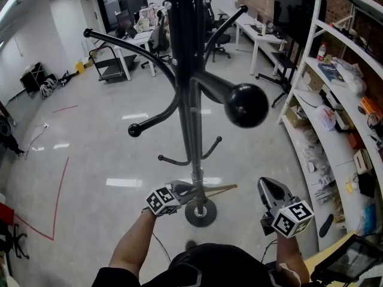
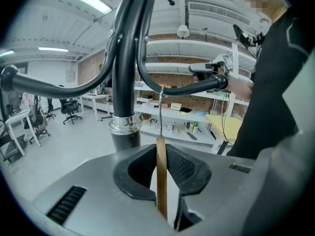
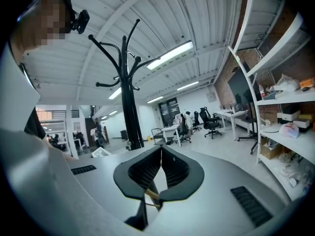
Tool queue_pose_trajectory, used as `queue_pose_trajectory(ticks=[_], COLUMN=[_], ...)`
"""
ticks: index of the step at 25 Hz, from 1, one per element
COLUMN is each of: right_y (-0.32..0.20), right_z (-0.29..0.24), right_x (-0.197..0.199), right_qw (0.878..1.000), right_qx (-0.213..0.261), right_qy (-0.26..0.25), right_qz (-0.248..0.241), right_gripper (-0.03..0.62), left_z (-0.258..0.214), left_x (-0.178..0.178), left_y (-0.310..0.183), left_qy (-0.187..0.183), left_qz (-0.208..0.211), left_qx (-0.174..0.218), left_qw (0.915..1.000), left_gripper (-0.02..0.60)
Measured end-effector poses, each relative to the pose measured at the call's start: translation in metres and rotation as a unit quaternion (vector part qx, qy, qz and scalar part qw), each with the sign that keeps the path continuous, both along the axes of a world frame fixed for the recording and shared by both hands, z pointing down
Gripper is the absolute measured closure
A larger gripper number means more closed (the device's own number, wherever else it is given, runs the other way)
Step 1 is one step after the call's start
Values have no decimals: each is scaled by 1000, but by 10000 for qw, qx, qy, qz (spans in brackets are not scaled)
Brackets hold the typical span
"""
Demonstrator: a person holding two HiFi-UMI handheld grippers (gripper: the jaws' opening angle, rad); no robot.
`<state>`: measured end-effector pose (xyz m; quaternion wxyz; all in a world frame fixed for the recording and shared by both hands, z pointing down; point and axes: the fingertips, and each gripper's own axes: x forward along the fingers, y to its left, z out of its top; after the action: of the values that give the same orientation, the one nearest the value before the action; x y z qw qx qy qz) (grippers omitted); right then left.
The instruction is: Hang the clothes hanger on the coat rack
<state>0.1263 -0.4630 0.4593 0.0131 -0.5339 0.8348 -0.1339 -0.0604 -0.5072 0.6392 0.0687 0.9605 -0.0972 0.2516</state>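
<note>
Wooden hanger (image 2: 161, 181) pinched in left gripper (image 1: 187, 190); right gripper (image 3: 161, 154) closed. Risk: tilted release, hook slipping off coat rack (image 1: 188, 70).

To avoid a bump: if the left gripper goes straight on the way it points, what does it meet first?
Probably a curved arm of the coat rack, just beyond the held clothes hanger; depth is unclear.

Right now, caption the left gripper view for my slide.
Left gripper clamps a wooden hanger, its hook up at a coat rack arm.
</note>
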Motion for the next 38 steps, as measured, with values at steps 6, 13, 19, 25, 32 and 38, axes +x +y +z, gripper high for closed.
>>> queue_pose_trajectory(ticks=[6,13,19,25,32,38], right_y=[1,2,3,5,5,4], right_z=[1,2,-1,-3,-13,-21], right_x=[-2,0,-1,0,-5,-11], right_qw=[10000,9999,9999,9997,9986,9963], right_qx=[-17,-39,23,4,100,221], right_qy=[-23,-22,19,6,-146,-151], right_qz=[-32,-121,-156,-240,-500,-820], right_gripper=[588,588,588,588,589,588], left_z=[3,2,0,-12,-77,-137], left_x=[0,5,1,-12,-68,-78], left_y=[1,0,0,10,28,58], left_qy=[-41,61,160,312,1515,2078], left_qz=[-13,-105,-116,-308,-1482,-2057], left_qx=[13,52,85,32,264,604], left_qw=[10000,9999,9998,9990,9769,9544], left_gripper=[531,531,529,503,486,581])
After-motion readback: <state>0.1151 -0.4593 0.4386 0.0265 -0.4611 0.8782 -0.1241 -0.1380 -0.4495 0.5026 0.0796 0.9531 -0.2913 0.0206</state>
